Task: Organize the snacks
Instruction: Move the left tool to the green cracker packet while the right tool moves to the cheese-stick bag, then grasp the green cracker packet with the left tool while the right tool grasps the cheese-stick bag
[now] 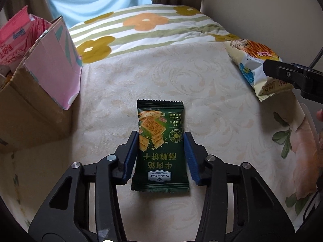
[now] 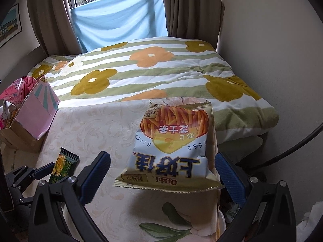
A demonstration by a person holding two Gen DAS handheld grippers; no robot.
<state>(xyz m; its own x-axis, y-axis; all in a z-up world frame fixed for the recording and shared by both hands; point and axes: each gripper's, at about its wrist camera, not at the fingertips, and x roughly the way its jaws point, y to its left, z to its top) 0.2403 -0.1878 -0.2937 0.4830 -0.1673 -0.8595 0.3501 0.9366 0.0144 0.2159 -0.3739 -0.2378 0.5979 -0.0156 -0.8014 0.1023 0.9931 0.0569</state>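
Observation:
A dark green cracker packet (image 1: pixel 160 147) lies flat on the cream tablecloth. My left gripper (image 1: pixel 160 141) straddles it, jaws open, blue pads close to its two long sides. The packet also shows in the right wrist view (image 2: pixel 62 166). A pale Oishi cheese-stick bag (image 2: pixel 171 147) lies at the table's right edge, with my right gripper (image 2: pixel 163 160) open wide around its near end, pads apart from it. The bag also shows in the left wrist view (image 1: pixel 256 64), with one right finger (image 1: pixel 282 71) over it.
A cardboard box (image 1: pixel 34 109) with a pink flap (image 1: pixel 54 74) stands at the left and holds pink snack bags (image 1: pixel 14 40). A flowered striped blanket (image 2: pixel 151 68) covers the bed beyond the table. A wall is at the right, curtains and a window behind.

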